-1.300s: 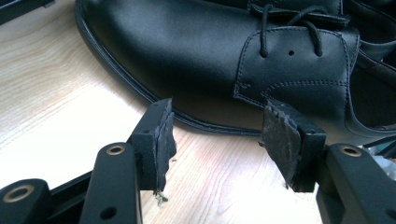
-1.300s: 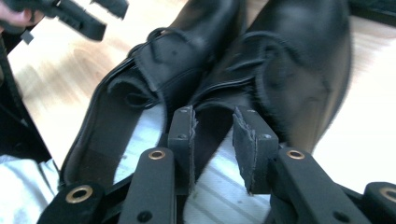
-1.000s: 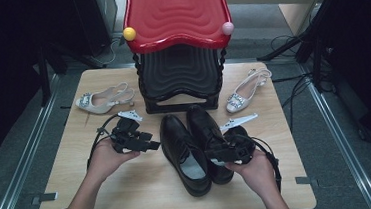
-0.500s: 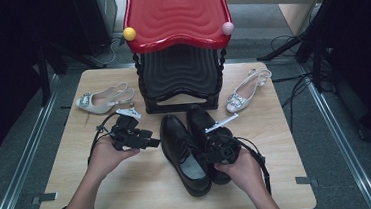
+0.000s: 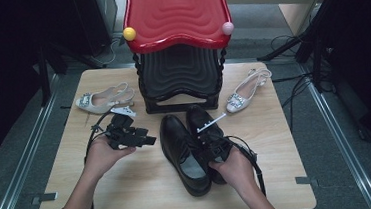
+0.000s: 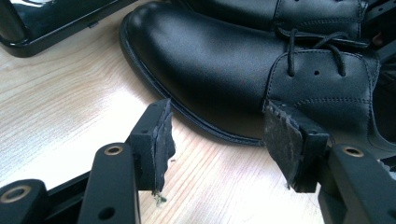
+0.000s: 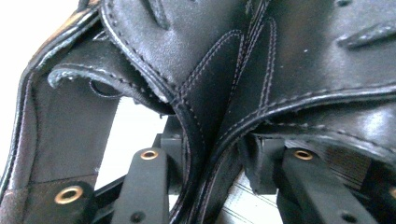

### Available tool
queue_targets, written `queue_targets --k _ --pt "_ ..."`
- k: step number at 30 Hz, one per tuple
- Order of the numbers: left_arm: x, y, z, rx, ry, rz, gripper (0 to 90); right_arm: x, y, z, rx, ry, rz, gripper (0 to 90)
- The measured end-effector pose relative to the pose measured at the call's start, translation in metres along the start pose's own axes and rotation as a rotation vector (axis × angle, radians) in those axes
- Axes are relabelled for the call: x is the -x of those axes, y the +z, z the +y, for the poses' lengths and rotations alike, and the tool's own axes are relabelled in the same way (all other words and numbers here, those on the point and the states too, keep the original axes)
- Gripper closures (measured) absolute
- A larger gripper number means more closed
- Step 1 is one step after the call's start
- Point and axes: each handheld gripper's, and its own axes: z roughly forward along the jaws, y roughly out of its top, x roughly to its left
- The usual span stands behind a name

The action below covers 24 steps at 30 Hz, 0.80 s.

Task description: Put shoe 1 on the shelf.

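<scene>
Your right tongs [image 5: 211,143] pinch the touching inner collars of two black lace-up shoes, which sit side by side near the middle of the wooden surface [image 5: 70,194], toes toward the rack. In the right gripper view, the two jaws stand on either side of both leather edges, one inside each shoe opening, pressing them together. The left shoe [image 5: 182,150] lies nearer your left hand [image 5: 102,153]; the right shoe [image 5: 202,120] is partly under your right hand [image 5: 236,168].

Your left tongs [image 5: 143,139] hover just beside the left shoe's outer side, jaws spread wide and holding nothing; in the left gripper view the worn pads [image 6: 161,140] frame the shoe's sole edge [image 6: 205,126] without touching it.

Behind the shoes stands a black rack [image 5: 178,75] with a wavy red top [image 5: 176,15], a yellow ball [image 5: 129,33] and a pink ball [image 5: 227,28] at its front corners. A pale sandal with a jewelled buckle [image 5: 104,98] lies left of the rack, and its mate [image 5: 247,89] lies right.

No brand, label or writing can be read on any shoe.
</scene>
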Motion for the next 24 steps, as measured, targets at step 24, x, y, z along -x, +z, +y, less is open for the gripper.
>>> queue_targets --k 24 --pt "-0.007 -0.010 -0.004 0.029 -0.016 0.011 43.2 0.034 -0.039 -0.007 0.041 0.094 0.219 83.6"
